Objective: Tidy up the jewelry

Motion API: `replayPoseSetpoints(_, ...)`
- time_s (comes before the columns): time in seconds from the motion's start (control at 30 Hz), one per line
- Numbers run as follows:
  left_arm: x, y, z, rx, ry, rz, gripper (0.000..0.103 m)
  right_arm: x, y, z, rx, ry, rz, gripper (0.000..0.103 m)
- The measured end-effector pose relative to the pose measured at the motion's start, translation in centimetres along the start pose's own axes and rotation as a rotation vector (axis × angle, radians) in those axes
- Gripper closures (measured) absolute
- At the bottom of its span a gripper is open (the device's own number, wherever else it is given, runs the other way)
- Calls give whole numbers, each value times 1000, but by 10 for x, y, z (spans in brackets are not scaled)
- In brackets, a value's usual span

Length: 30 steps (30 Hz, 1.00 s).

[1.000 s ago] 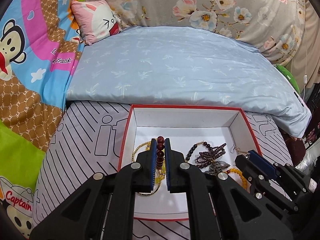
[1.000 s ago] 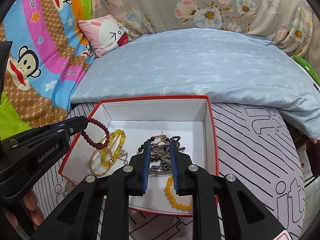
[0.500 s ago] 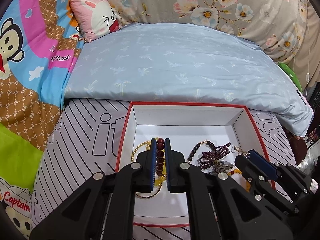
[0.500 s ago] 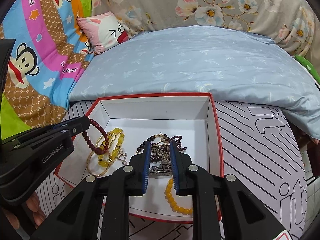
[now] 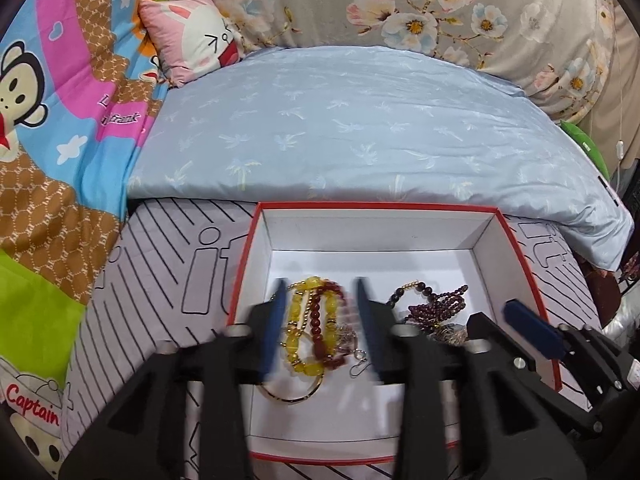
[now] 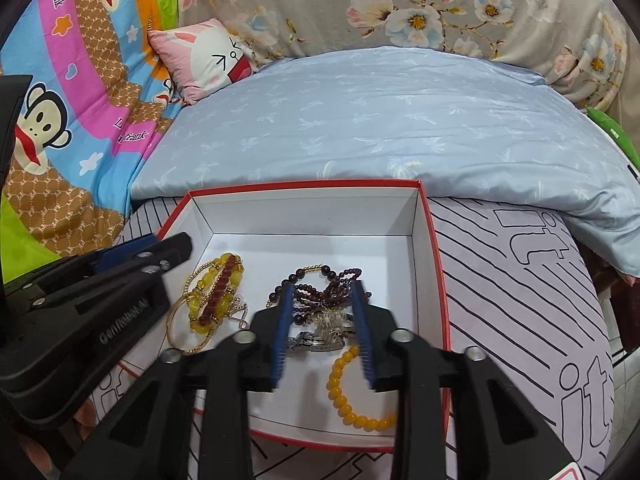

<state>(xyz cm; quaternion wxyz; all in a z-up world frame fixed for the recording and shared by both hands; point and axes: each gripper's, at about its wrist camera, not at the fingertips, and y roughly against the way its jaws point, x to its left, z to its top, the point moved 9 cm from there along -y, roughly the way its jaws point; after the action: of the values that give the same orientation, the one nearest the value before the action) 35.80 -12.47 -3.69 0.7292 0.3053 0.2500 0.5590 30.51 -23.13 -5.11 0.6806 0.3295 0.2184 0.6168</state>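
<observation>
A white box with a red rim (image 5: 376,208) (image 6: 304,186) holds the jewelry. My left gripper (image 5: 320,312) is open above a dark red bead bracelet (image 5: 320,320) that lies on a yellow bead bracelet (image 5: 298,320) and a thin gold bangle (image 5: 292,394). My right gripper (image 6: 322,324) is open over a tangle of purple beads (image 6: 320,288) and a silver chain piece (image 6: 320,342). An orange bead bracelet (image 6: 352,400) lies just below it. The red and yellow bracelets also show in the right wrist view (image 6: 218,292).
The box sits on a lilac striped cloth (image 6: 520,304). A light blue quilt (image 5: 360,128) lies behind it, with a pink rabbit cushion (image 5: 192,36) and a cartoon monkey blanket (image 5: 48,120) at the left.
Both grippers have opened. The left let go of the dark red bracelet, which now lies on the yellow beads. The right let go of the purple and silver tangle.
</observation>
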Motion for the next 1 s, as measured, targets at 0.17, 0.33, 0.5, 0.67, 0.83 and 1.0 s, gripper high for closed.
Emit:
replayPoseSetpoints(0.17,1,11,-3,-11,1,14,56,2,15,-1,-18,8,-29,56)
replayPoseSetpoints(0.33,4,31,-9,-27,6,22,56,7,33,-7,-30,7,-24,53)
replayPoseSetpoints(0.5,12,56,-18,-46,21,29,56,7,54,-15,-41,-6,-27,52)
replayPoseSetpoints(0.67,18,74,-30,-52,26,40,56,6,75,-26,-50,-25,-30,49)
replayPoseSetpoints(0.83,21,87,-44,-54,26,53,56,11,91,-39,-47,-29,-37,45)
replayPoseSetpoints(1.0,24,98,-60,-58,24,77,48,12,102,-53,-45,-34,-65,43)
